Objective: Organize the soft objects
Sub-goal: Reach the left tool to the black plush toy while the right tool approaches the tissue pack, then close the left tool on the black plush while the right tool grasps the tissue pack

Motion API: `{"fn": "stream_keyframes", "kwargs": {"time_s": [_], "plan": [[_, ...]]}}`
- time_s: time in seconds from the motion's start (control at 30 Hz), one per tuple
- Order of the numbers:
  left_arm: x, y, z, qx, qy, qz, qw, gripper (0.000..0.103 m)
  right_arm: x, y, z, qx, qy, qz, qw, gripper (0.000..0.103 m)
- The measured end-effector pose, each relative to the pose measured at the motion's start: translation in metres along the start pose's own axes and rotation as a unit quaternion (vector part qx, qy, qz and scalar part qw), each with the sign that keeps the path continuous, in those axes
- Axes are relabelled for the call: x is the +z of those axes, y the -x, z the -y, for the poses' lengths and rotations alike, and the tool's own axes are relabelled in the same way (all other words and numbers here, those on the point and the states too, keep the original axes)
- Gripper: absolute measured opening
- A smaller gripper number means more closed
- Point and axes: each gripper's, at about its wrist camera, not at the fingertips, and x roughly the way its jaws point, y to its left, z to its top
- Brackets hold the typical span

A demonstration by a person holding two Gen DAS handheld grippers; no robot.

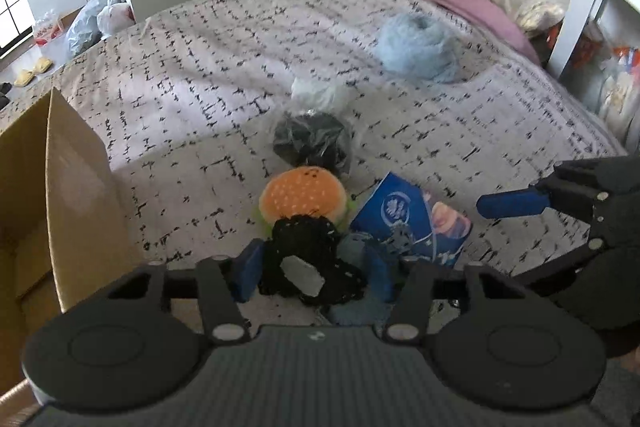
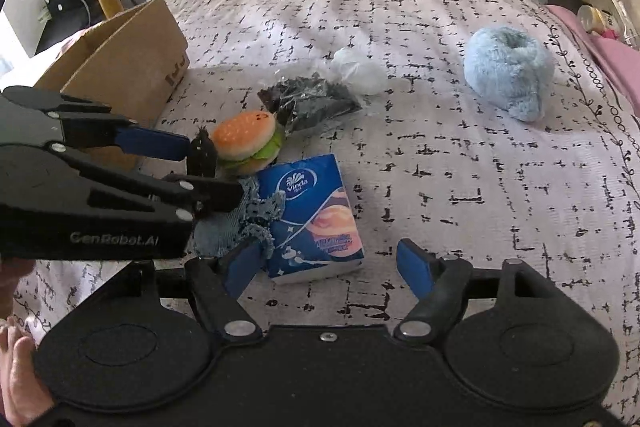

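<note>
"Vinda" on tissue pack [image 2: 310,215], "GenRobot.AI" on left gripper [image 2: 208,167]

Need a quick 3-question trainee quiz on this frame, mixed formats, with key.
1. What sits between the fingers of the left gripper?
A. blue fluffy ball
B. black knitted piece
C. tissue pack
2. True or false: the right gripper is open, with its pads pressing on nothing.
3. In the right wrist view, which container stands to the left of the hamburger plush?

Key:
1. B
2. True
3. The cardboard box
</note>
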Motion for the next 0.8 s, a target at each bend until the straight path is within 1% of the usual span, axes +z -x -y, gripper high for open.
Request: {"fn": "stream_keyframes", "kwargs": {"time_s": [0.03, 0.07, 0.1, 0.2, 0.3, 0.37, 0.57, 0.63, 0.7, 0.8], "plan": [[0.000, 0.000, -0.001, -0.002, 0.005, -0.002, 1.0000, 0.039, -0.001, -0.001, 0.000, -0.001, 0.001, -0.001, 1.000, 0.067], [0.000, 0.000, -0.002, -0.005, 0.011, -0.002, 0.9999, 0.033, -0.001, -0.001, 0.001, 0.001, 0.000, -0.002, 1.000, 0.058], [-0.001, 0.001, -0.003, -0.009, 0.016, -0.002, 0.9998, 0.023, -0.001, -0.001, 0.002, 0.002, -0.003, -0.002, 1.000, 0.056], [-0.002, 0.008, -0.006, -0.020, 0.027, 0.006, 0.9994, 0.020, -0.002, 0.006, 0.006, -0.010, -0.014, 0.006, 1.000, 0.054], [-0.001, 0.016, -0.008, -0.023, 0.034, 0.019, 0.9990, 0.020, -0.003, 0.015, 0.010, -0.006, -0.023, 0.014, 1.000, 0.052], [0.000, 0.024, -0.009, -0.031, 0.036, 0.029, 0.9985, 0.020, -0.004, 0.022, 0.013, -0.007, -0.026, 0.019, 0.999, 0.052], [0.000, 0.035, -0.010, -0.040, 0.038, 0.043, 0.9975, 0.020, -0.005, 0.039, 0.020, -0.012, -0.044, 0.027, 0.999, 0.051], [-0.002, 0.037, -0.010, -0.042, 0.038, 0.044, 0.9974, 0.020, -0.007, 0.042, 0.021, 0.000, -0.052, 0.023, 0.998, 0.051], [-0.004, 0.038, -0.011, -0.047, 0.040, 0.044, 0.9971, 0.020, -0.009, 0.039, 0.018, 0.007, -0.051, 0.009, 0.999, 0.054], [-0.007, 0.042, -0.008, -0.050, 0.038, 0.046, 0.9969, 0.020, -0.014, 0.031, 0.011, -0.004, -0.045, -0.017, 0.999, 0.056]]}}
